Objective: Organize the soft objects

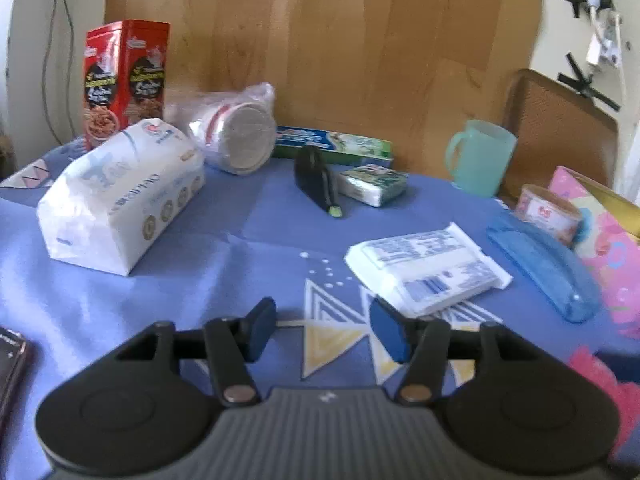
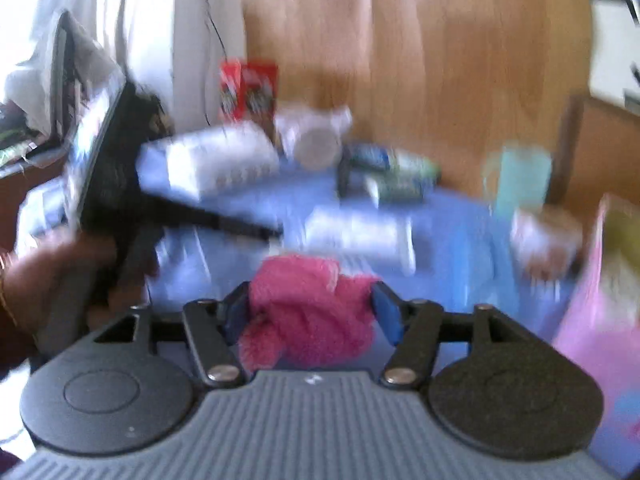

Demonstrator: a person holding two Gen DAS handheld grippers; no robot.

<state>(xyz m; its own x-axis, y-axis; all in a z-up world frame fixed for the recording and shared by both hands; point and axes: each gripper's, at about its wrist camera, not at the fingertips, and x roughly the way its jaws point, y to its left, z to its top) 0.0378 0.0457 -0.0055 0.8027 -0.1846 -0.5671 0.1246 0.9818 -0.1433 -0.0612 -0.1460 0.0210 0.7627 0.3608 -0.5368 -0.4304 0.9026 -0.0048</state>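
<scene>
I see my right gripper [image 2: 308, 312] with jaws spread wide around the fluffy pink cloth [image 2: 308, 312], pads beside it; contact is too blurred to tell. My left gripper [image 1: 324, 326] hangs released over the blue patterned tablecloth [image 1: 240, 248], near the flat white tissue pack [image 1: 428, 270].

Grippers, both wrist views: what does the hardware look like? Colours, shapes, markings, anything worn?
Both match. The left gripper and right gripper each have a ribbed grey body, two round black side discs, black linkage arms with silver rivets, and blue finger pads. A small white mark sits at the centre of each body. The hand wears thin bangles at the wrist.
</scene>
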